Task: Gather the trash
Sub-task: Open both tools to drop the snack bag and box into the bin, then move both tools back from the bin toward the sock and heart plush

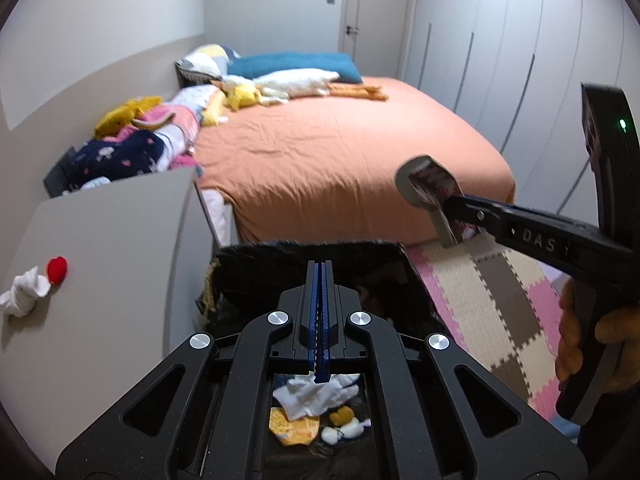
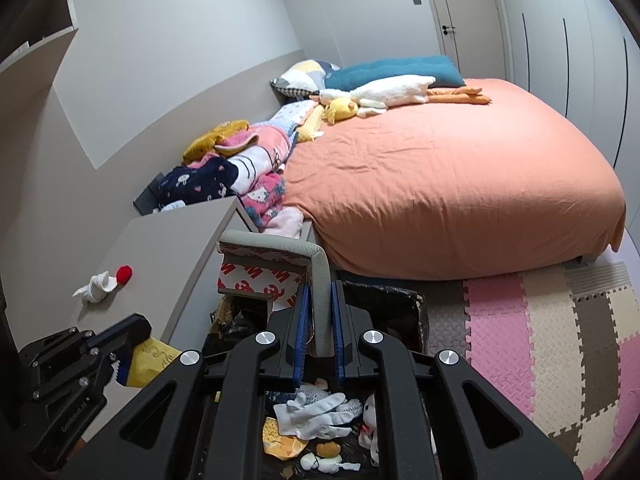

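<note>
Hovering over the black-lined trash bin (image 2: 400,300), the right gripper (image 2: 319,320) has a grey L-shaped foam corner guard w/ red-and-white tape backing (image 2: 276,258) between its blue pads, jaws barely apart. Left gripper (image 1: 319,308) is closed, empty, just above the bin. White crumpled tissue (image 1: 24,290) & small red ball (image 1: 57,268) sit on the grey cabinet top (image 1: 120,240).

"DAS" is embossed on the right tool (image 1: 452,216); red "3M" logos cover the corner guard's backing (image 2: 256,280).

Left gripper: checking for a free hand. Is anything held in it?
No. The left gripper is shut with nothing between its blue pads, above the bin.
</note>
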